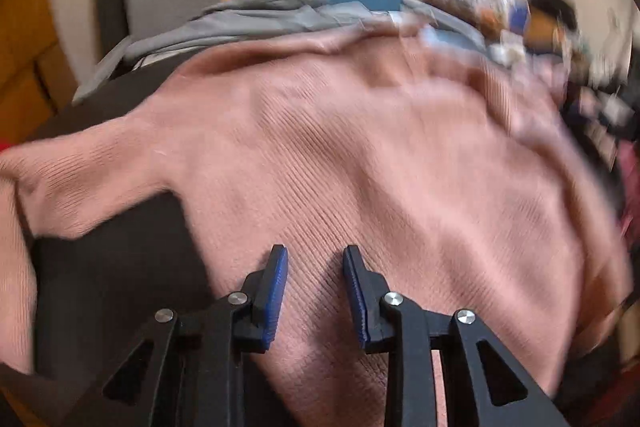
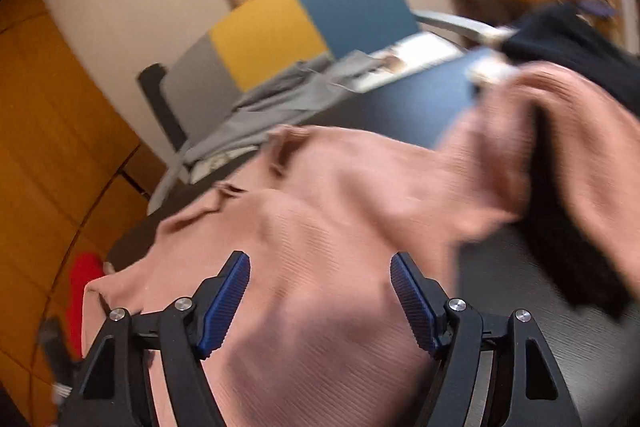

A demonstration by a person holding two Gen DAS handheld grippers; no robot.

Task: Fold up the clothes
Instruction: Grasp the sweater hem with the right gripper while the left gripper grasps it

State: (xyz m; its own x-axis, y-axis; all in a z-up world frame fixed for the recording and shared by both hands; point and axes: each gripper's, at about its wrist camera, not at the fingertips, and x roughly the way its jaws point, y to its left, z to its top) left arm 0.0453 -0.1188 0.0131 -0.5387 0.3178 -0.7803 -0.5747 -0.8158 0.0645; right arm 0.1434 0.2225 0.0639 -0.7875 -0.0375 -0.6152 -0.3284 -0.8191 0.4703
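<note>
1. A pink ribbed sweater (image 1: 360, 147) lies spread across a dark desk (image 1: 120, 267), covering most of it; this flat layout is what a fold needs, so the task looks to be at an early stage.
2. The left gripper (image 1: 315, 259) hovers low over the sweater's near part, its jaws parted by a narrow gap with only fabric visible beneath; nothing appears pinched between them.
3. The right gripper (image 2: 320, 267) sits over the same garment, its jaws spread wide and holding nothing, probably placed to take a hem or side edge.
4. One sleeve (image 1: 80, 179) stretches out toward the left of the left wrist view, lying partly on bare desk, so it likely has to be brought inward first.
5. In the right wrist view, a pink portion at the right (image 2: 560, 147) is raised and blurred, draped beside dark cloth (image 2: 560, 227); whether it is lying or lifted cannot be told.
6. Grey fabric (image 2: 280, 99) rests at the far end of the desk, in front of a grey, yellow and blue chair (image 2: 300, 19), apart from the work area.
7. Both views are smeared, so fine edges are uncertain.
</note>
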